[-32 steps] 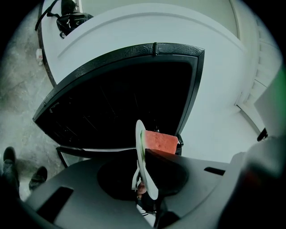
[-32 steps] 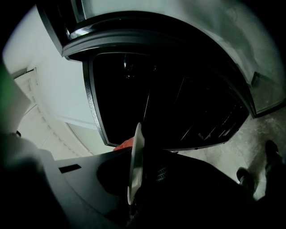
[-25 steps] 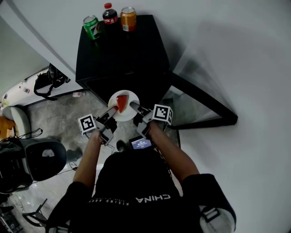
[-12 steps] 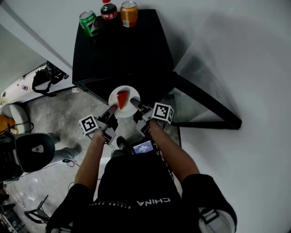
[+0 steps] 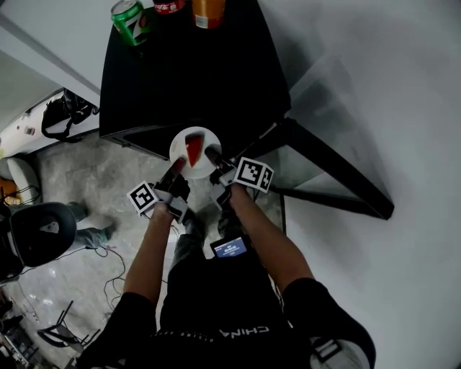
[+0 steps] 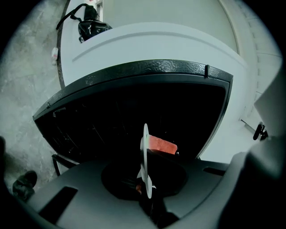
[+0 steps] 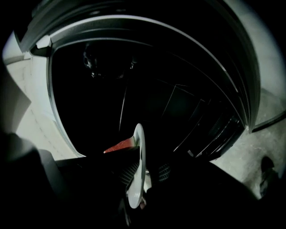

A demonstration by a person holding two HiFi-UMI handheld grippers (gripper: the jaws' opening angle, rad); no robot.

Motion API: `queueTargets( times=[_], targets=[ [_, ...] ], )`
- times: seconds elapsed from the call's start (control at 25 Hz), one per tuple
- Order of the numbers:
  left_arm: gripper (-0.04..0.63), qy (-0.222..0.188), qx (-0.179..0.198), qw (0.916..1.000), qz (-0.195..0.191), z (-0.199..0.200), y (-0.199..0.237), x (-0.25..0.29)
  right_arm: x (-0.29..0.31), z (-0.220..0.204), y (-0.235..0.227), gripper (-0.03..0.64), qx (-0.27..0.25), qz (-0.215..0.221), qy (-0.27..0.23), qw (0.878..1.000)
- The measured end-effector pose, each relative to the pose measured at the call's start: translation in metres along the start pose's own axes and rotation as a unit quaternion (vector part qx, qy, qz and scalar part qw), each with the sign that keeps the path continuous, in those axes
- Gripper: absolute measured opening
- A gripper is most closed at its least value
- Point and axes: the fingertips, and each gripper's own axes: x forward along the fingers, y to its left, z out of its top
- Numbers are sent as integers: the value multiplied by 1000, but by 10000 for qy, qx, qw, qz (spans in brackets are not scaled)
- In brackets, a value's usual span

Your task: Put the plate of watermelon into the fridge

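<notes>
While the left gripper and right gripper each clamp the plate's rim, the watermelon slice lies just beyond their jaws. The black fridge stands ahead.

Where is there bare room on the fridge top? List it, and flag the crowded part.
Bare: the fridge top from its front edge back to the drinks. Crowded: the far edge, where green can, bottle and orange can stand side by side.
</notes>
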Motion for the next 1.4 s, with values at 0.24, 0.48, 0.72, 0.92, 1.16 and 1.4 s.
queueTargets(
  times=[0.24,0.48,0.72,0.92,1.16,1.4],
  targets=[
    [34,-266,-107,9995,97,14,32,11,24,5,-32,35,-329,-507,-69,9981],
    [35,-633,-375,9972,154,32,71,22,49,7,-62,40,-527,-951,-146,9940],
    [35,-798,-367,9960,153,40,103,39,62,14,-92,40,-350,-945,-281,9945],
    [35,-1041,-372,9937,162,46,123,54,67,15,-113,40,-315,-938,-291,9947],
    [37,-1201,-271,9921,228,48,140,67,69,13,-130,40,-91,-907,-377,9951],
    [37,-1147,-175,9929,281,50,147,78,72,17,-138,40,-30,-911,-307,9954]
  ],
)
